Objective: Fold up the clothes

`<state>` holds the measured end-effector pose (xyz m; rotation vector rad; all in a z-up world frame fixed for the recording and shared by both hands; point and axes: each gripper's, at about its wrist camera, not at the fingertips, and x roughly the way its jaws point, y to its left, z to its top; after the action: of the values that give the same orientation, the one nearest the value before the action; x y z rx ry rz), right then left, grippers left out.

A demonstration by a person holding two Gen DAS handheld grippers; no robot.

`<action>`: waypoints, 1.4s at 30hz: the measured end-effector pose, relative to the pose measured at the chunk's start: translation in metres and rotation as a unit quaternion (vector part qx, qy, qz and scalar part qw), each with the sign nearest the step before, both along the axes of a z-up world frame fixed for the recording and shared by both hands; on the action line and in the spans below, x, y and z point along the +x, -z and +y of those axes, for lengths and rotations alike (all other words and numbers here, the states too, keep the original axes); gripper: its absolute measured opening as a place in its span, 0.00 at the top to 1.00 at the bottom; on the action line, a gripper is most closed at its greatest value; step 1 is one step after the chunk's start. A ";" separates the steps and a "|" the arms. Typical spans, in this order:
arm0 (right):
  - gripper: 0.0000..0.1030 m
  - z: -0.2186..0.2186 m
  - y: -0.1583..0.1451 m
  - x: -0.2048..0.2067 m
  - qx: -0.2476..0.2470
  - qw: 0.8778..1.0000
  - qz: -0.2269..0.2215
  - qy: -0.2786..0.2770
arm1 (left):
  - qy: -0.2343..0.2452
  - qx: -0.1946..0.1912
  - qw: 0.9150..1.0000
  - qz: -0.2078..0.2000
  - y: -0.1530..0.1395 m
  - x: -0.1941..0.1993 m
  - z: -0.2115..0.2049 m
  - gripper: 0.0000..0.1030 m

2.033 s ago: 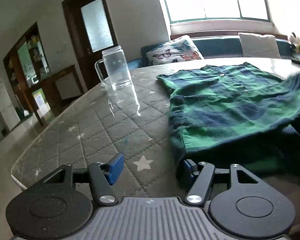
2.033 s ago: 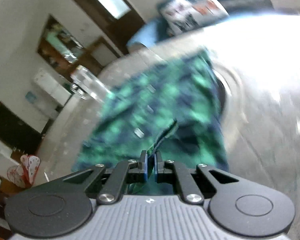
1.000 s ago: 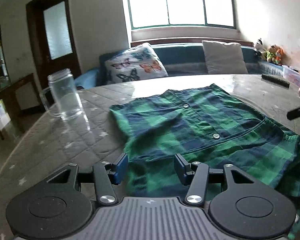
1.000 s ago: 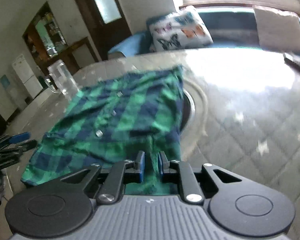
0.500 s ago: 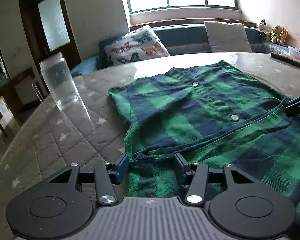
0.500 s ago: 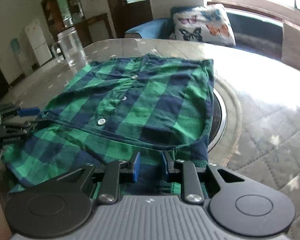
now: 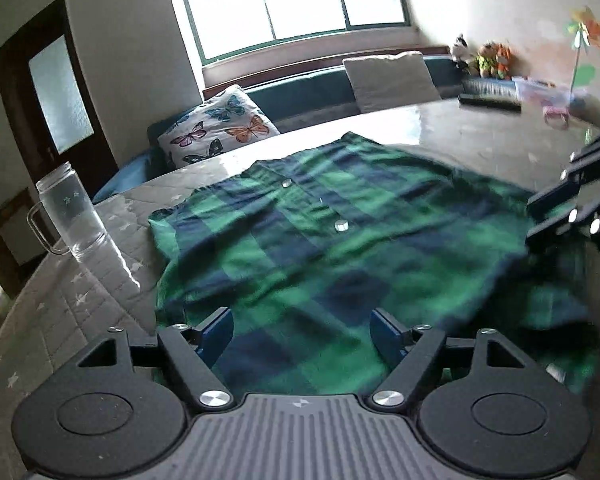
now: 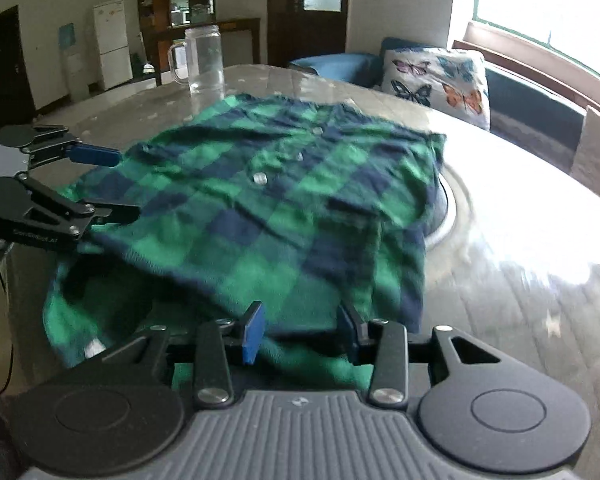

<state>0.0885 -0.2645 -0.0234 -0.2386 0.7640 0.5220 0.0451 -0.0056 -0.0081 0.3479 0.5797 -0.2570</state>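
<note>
The shirt [image 7: 340, 248] lies on the bench [image 8: 520, 240], folded over once, buttons up, a lower layer showing under the near edge. Its long axis runs left to right across the near side, from one gripper to the other.

The left gripper [image 7: 302, 330] hangs over the shirt's left near corner; its jaws have just been opening and stand wide apart, cloth below them but not pinched. The right gripper [image 8: 300, 332] sits at the right near edge; its jaws have also just been opening and stand apart, fabric between the pads yet free of them, as far as the blur lets me tell.

Each gripper is nearest its own end of the near hem, so the next fold looks like a two-handed one away from the person, towards the mug [image 8: 204, 60] and the far edge. The mug stands just beyond the shirt's far left corner.
</note>
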 end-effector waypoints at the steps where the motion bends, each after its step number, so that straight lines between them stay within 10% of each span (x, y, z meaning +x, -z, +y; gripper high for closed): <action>1: 0.62 -0.002 0.001 -0.003 -0.002 1.000 -0.005 0.003 | -0.001 0.005 1.000 0.000 0.003 -0.002 0.000 0.24; 11: 0.61 0.022 -0.025 -0.003 0.032 0.999 -0.036 -0.024 | -0.020 -0.019 0.999 -0.023 -0.014 -0.009 0.006 0.20; 42: 0.51 0.042 0.008 -0.068 -0.016 0.992 -0.069 -0.106 | 0.047 0.068 0.994 -0.070 0.017 -0.077 0.003 0.15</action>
<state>0.0205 -0.2225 -0.0317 -0.3844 0.6162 0.6881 -0.0320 -0.0028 -0.0251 0.5223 0.4449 -0.2825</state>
